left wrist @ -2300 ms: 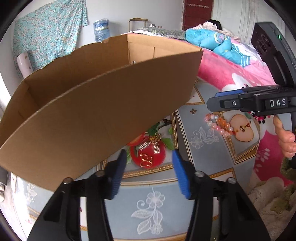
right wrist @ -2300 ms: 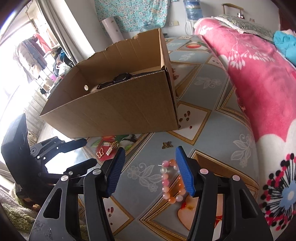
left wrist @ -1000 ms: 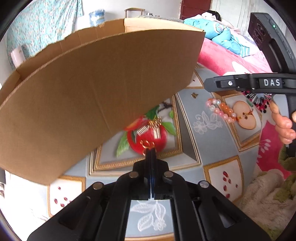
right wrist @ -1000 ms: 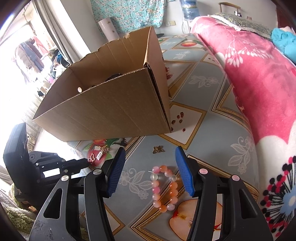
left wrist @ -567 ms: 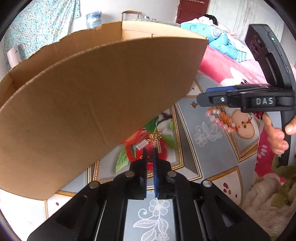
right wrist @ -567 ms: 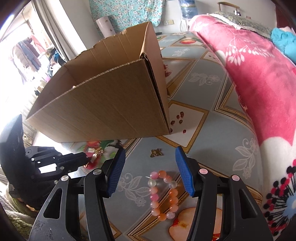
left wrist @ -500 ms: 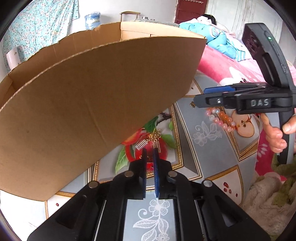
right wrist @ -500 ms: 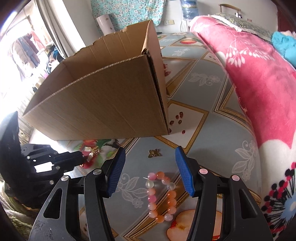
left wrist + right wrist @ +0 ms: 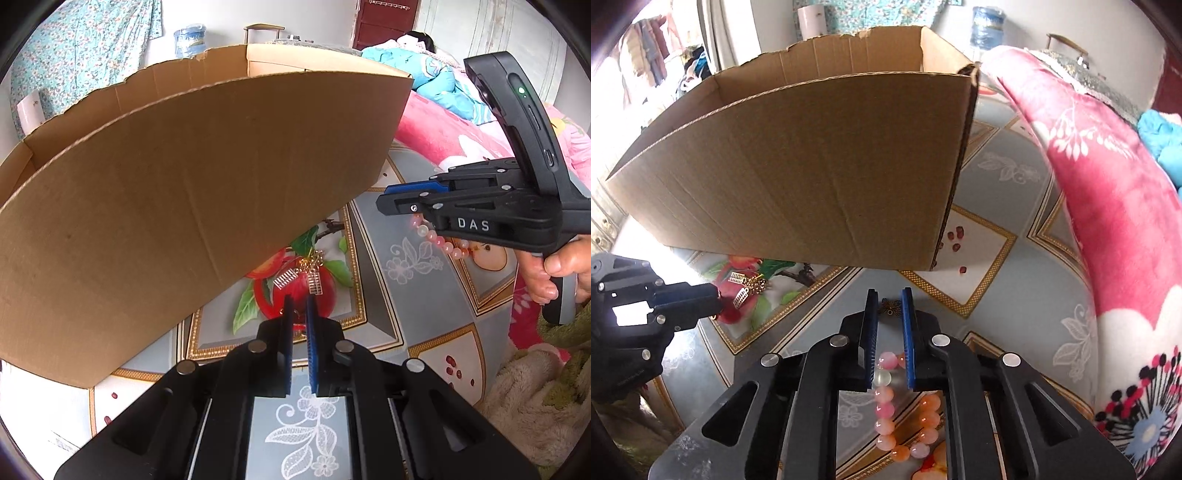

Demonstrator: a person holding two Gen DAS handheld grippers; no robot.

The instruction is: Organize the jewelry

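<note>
**Both grippers closed on jewelry beside the box**

Change since 2.3 s ago: both pairs of fingers stood wide over the mat then. The left pair pinched shut about a second ago; the right pair, still wide half a second ago, has now narrowed around the beads. Judgement: two pieces are gripped or nearly so, and the lift into the box comes next.

- Left gripper (image 9: pixel 298 301): lower centre of the left wrist view. Fingers narrow, a thin slit between the blue pads, clamped on the gold hook of the gold earring (image 9: pixel 303 275). Its two silver comb-like pendants fan out just beyond the fingertips, over the printed red apple. In the right wrist view the same earring (image 9: pixel 746 286) dangles at the tip of this gripper, left of centre.
- Right gripper (image 9: pixel 889 301): lower centre of the right wrist view. Fingers narrow, closed on the top beads of the pink and orange bead bracelet (image 9: pixel 886 402); the rest of the loop trails toward the bottom of the frame. In the left wrist view, beads hang under this gripper, right of centre.
- Small gold butterfly charm (image 9: pixel 891 307): on the mat just beyond the right fingertips, not gripped.
- Cardboard box (image 9: pixel 812 177): open top, fills the upper half of both views, near both grippers.
- Patterned floor mat (image 9: pixel 993 295): bears everything.
</note>
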